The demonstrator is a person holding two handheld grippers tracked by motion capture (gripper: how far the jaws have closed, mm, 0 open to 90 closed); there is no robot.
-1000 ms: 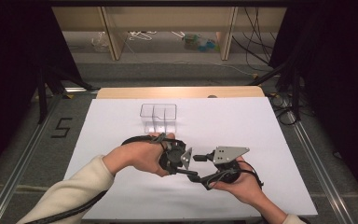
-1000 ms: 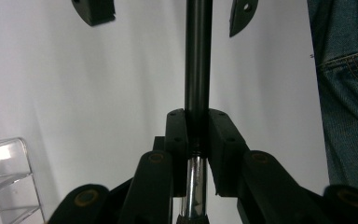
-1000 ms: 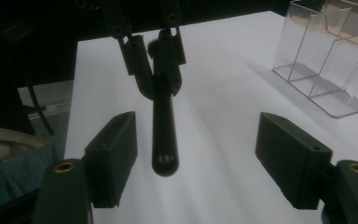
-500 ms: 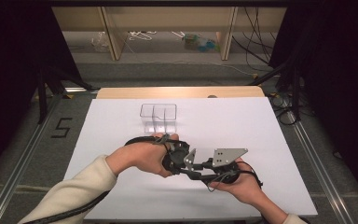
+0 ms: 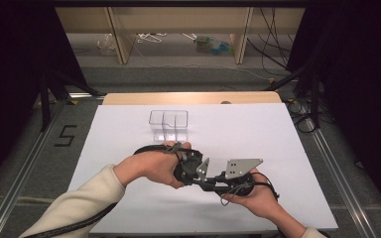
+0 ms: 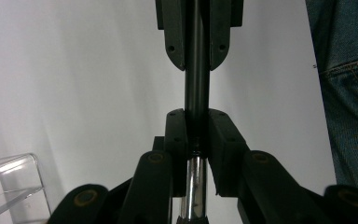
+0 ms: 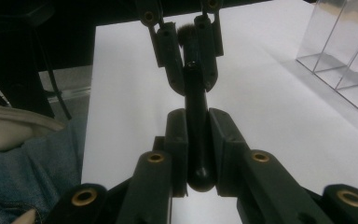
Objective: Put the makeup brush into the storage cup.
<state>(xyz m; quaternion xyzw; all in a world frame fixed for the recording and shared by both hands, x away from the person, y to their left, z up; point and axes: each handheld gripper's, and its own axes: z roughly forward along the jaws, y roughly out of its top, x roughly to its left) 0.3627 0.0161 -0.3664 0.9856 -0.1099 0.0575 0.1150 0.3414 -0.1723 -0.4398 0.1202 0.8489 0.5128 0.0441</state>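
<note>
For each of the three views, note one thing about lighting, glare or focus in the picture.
High view: the white table is evenly lit while the surroundings fall dark. Left gripper view: the makeup brush has a bright glint on its silver ferrule, and the nearest black links look soft. Right gripper view: the clear acrylic organizer catches pale reflections.

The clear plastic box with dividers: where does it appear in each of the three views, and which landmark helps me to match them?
High view: the clear plastic box stands on the white tabletop, in the middle, toward the far edge.
Left gripper view: the box is in the bottom left corner, cut off by the frame.
Right gripper view: the box is in the top right corner.
Shared landmark: the white tabletop under it.
</note>
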